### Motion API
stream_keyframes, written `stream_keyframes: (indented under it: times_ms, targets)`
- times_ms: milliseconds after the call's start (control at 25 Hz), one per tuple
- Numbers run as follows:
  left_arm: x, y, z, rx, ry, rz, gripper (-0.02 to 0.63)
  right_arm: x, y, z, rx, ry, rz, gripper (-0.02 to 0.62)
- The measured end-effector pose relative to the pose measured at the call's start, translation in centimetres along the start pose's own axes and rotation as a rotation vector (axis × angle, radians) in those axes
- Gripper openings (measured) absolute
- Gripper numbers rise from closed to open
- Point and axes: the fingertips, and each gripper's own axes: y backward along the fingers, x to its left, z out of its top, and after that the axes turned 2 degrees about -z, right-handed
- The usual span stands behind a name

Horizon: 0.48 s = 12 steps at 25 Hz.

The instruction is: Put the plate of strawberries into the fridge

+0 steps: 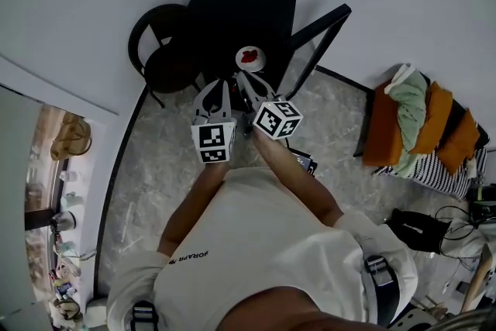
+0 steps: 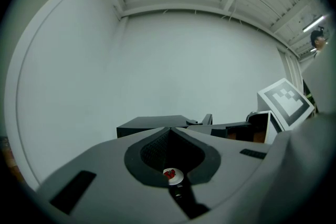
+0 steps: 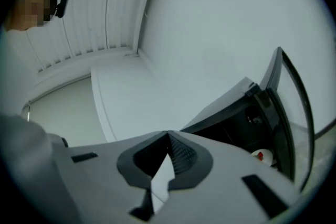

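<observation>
A small white plate of red strawberries (image 1: pixel 250 58) sits at the open front of the black fridge (image 1: pixel 242 2), whose door (image 1: pixel 318 38) stands swung out to the right. In the right gripper view the plate (image 3: pixel 261 155) rests inside the dark fridge cavity, beside the door (image 3: pixel 293 113). The left gripper view shows the plate (image 2: pixel 171 176) low down, seen through the gap behind the closed tips. Both grippers hover just short of the plate and hold nothing. My left gripper (image 1: pixel 219 85) (image 2: pixel 170 128) is shut. My right gripper (image 1: pixel 246 80) (image 3: pixel 169 135) is shut too and rolled to one side.
A round black chair (image 1: pixel 159 54) stands left of the fridge against the white wall. To the right a rack with orange and green cloths (image 1: pixel 422 120) stands on the marble floor (image 1: pixel 155 167). Cables and a dark bag (image 1: pixel 422 229) lie at the lower right.
</observation>
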Motion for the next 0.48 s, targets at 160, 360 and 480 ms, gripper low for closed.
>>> stream_keyframes:
  times_ms: [160,360,480]
  targets:
    - [0.2,-0.1,-0.1,0.001,0.012,0.0,0.004,0.6,-0.1,0.2,0.02,0.064,0.003,0.012]
    - [0.3,-0.2,-0.2,-0.004,0.02,-0.008,0.005,1.4,-0.2,0.1,0.047,0.17,0.008,0.012]
    - [0.4,-0.2,-0.1,-0.009,0.023,-0.011,0.003,2.0,-0.1,0.2,0.055,0.238,0.012,0.012]
